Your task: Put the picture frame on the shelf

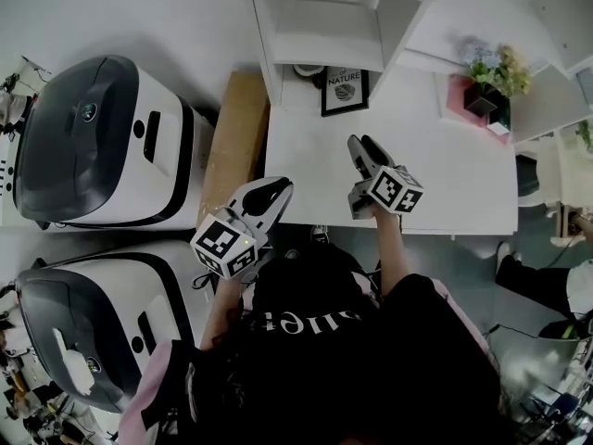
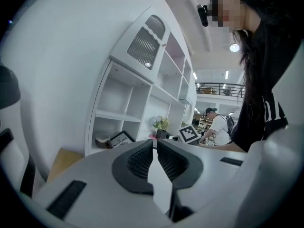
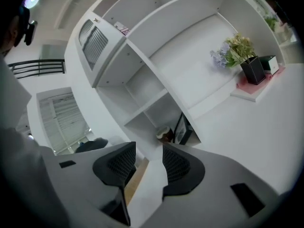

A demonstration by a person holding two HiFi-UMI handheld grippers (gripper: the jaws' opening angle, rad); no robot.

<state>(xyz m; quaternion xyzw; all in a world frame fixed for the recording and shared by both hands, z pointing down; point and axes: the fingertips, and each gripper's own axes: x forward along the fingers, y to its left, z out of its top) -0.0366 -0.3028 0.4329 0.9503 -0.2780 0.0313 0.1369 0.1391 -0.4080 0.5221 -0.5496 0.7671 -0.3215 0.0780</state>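
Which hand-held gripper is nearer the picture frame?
The right hand-held gripper, over the desk, jaws closing on nothing; the left hand-held gripper is at its corner.

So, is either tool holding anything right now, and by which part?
Nothing held: right tool, jaws closing, nothing between them; left tool nearly shut and empty; picture frame untouched.

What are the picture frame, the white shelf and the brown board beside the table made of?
Picture frame: dark matte border, likely painted wood or plastic; the look doesn't settle which.
Shelf: smooth white flat panels with crisp edges, probably painted or laminated board.
Brown board: dull tan flat sheet, looks like cardboard or bare wood.
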